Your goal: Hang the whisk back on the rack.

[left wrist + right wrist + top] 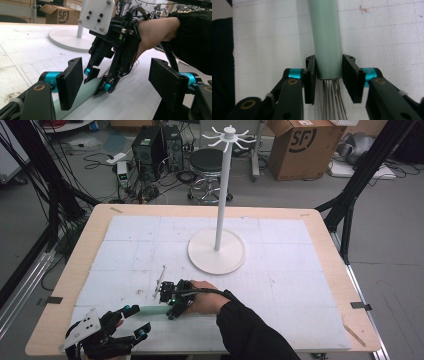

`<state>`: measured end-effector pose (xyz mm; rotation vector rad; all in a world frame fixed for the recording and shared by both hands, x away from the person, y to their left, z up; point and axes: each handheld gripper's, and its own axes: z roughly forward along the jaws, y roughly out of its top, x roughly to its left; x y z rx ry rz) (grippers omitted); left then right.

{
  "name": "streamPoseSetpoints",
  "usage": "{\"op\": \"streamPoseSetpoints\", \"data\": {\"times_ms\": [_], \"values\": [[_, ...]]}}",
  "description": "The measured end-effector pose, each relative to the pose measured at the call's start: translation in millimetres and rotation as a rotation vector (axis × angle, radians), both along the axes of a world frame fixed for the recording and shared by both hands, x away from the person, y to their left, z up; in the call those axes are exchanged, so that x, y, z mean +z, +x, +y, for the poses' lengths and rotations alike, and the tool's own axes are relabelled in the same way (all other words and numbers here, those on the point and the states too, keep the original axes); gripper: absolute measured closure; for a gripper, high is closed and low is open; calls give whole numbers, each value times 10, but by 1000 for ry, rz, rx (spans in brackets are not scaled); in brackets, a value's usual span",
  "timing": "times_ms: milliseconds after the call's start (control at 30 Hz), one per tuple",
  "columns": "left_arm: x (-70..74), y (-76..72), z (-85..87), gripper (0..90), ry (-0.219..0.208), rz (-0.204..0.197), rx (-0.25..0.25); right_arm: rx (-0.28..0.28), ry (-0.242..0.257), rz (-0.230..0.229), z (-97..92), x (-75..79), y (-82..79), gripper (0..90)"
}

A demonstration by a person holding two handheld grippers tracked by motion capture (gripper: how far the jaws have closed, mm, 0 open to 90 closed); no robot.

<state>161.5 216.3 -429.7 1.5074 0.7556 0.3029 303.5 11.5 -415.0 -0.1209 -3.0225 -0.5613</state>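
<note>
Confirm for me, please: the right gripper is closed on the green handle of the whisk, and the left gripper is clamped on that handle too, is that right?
Not quite. The right gripper is closed on the whisk's green handle, but the left gripper is not clamped on it. The left gripper view shows its jaws wide apart, with the handle lying on the table between them, untouched.

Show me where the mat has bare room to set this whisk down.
Bare: the mat right of the white stand's base, and the left strip beside that base. Crowded: front left, where the right gripper pinches the whisk's green handle near the open left gripper.
</note>
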Motion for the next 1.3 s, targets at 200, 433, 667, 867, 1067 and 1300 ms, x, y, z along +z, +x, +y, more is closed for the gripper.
{"op": "streamPoseSetpoints", "data": {"times_ms": [200, 433, 667, 867, 1067, 1300], "values": [[3, -4, 16, 281, -3, -2, 8, 26, -5, -20, 2, 7, -10, 684], [1, -9, 32, 280, -4, -2, 14, -26, 28, 14, -61, 65, 44, 688], [-4, -24, 31, 281, -5, 0, 17, -107, 149, 9, -313, 317, 138, 688], [-11, -23, 15, 280, 4, 1, 14, -160, 249, -11, -581, 463, 193, 688], [-15, -24, -3, 281, 8, 3, 10, -234, 370, -20, -857, 604, 235, 689], [-20, -20, -35, 279, 13, 0, -1, -323, 525, -6, -1189, 782, 277, 689]]}}
